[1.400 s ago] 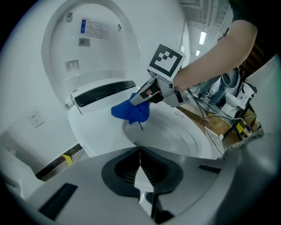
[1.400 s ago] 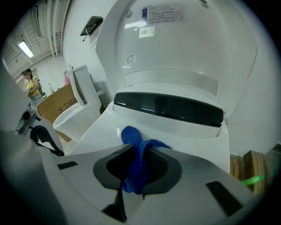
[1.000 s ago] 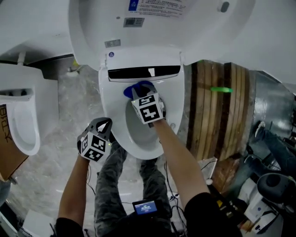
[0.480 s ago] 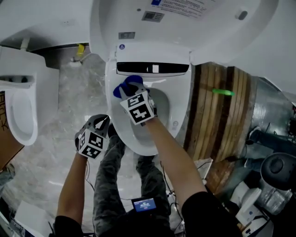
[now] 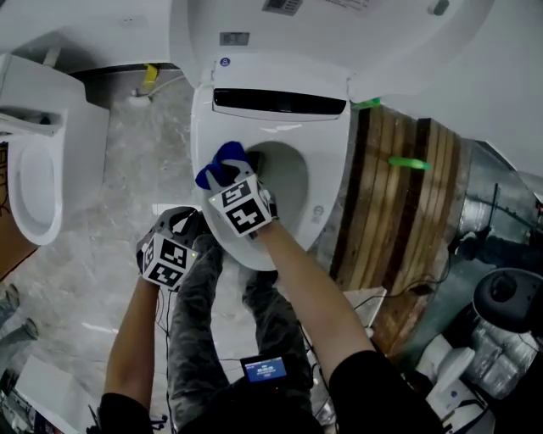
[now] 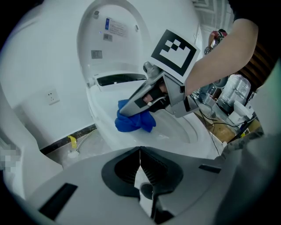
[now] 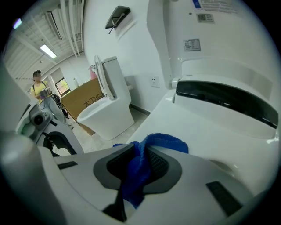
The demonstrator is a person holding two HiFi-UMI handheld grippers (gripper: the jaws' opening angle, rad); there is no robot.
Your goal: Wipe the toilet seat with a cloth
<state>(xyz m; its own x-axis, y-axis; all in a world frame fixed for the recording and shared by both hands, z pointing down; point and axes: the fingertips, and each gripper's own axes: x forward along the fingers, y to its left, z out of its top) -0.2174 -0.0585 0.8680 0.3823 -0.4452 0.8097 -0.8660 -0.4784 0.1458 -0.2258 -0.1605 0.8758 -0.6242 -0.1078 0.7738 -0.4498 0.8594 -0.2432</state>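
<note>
A white toilet stands with its lid up and its seat down. My right gripper is shut on a blue cloth and presses it on the left side of the seat rim. In the right gripper view the cloth is bunched between the pads of that gripper, lying on the seat. My left gripper hangs shut and empty beside the bowl's left front. Its own view shows the jaws closed together, with the cloth and the right gripper ahead.
A second white toilet stands at the left, with a cardboard box behind it. Wooden planks lean at the right of the bowl, and grey equipment and cables lie beyond. A person stands far off.
My right gripper has dragged the blue cloth from the back middle of the seat to its left side. The left gripper has shifted slightly and stays shut.
</note>
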